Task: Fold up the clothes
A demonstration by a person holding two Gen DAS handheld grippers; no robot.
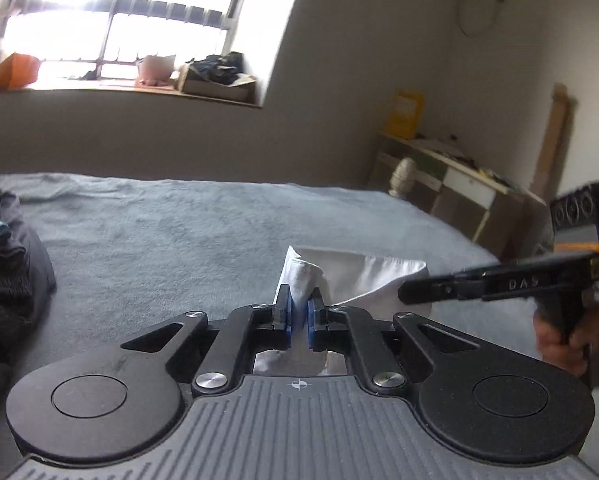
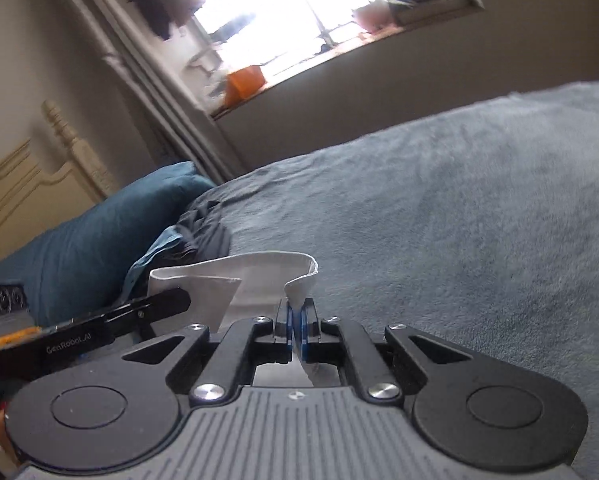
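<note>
From my left tongs (image 1: 298,312), the pads are pinched on an edge of the white cloth (image 1: 363,276), which hangs just ahead over the grey bed (image 1: 179,240); my right tongs reach in from the right. I judge both grips should stay level and taut.

From my right tongs (image 2: 297,320), I'm likewise clamped on the cloth's hem, left tongs just left, camera tilted.

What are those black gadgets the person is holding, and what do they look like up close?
Handheld two-finger grippers. The left gripper and the right gripper each have black linkage arms with silver screws, blue finger pads, round black discs and a ribbed grey base. Side-on, one bears white "GenRobot.AI" lettering; the other shows an orange cable and a green light.
</note>
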